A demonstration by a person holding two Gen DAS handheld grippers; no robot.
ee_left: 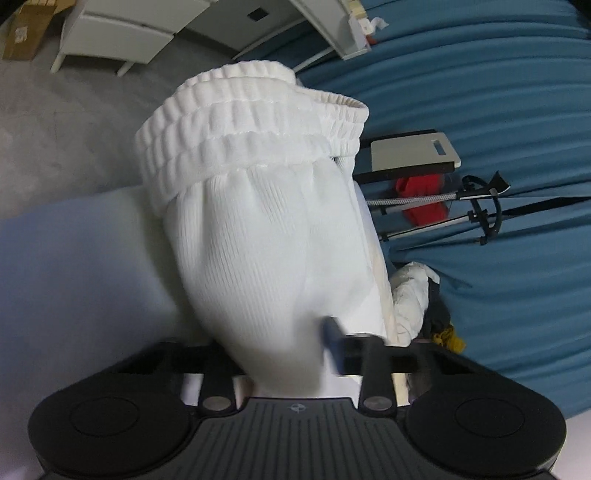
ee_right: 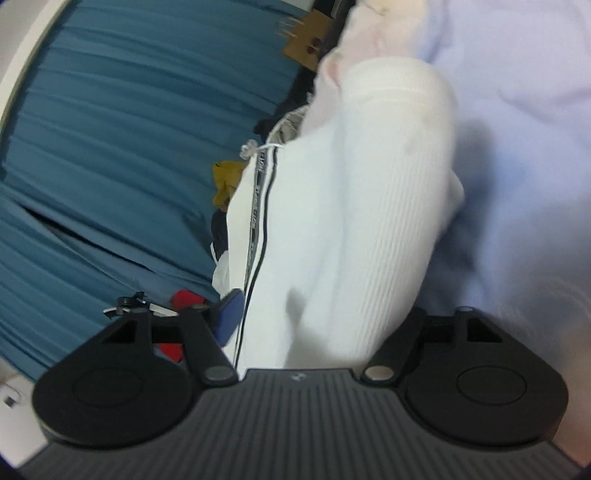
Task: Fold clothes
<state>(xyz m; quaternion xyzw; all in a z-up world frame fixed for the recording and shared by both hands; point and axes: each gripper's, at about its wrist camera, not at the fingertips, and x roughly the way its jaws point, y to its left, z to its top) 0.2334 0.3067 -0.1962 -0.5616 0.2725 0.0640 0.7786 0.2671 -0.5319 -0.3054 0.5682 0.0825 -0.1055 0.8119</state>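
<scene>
A white ribbed garment (ee_left: 258, 229) with a gathered elastic waistband (ee_left: 243, 122) fills the left wrist view and hangs over my left gripper (ee_left: 288, 350). One blue-padded finger (ee_left: 334, 343) shows at its right edge; the other is hidden under the cloth. In the right wrist view the same white ribbed garment (ee_right: 369, 221) drapes over my right gripper (ee_right: 314, 321). A blue-padded finger (ee_right: 229, 317) shows at the left of the cloth; the other is hidden. Both grippers appear shut on the fabric.
A pale lilac surface (ee_left: 74, 277) lies under the garment. Blue curtains (ee_left: 498, 92) hang behind. A pile of clothes (ee_right: 225, 184), a red item (ee_left: 421, 199), a tripod (ee_left: 476, 218) and white furniture (ee_left: 122, 33) stand around.
</scene>
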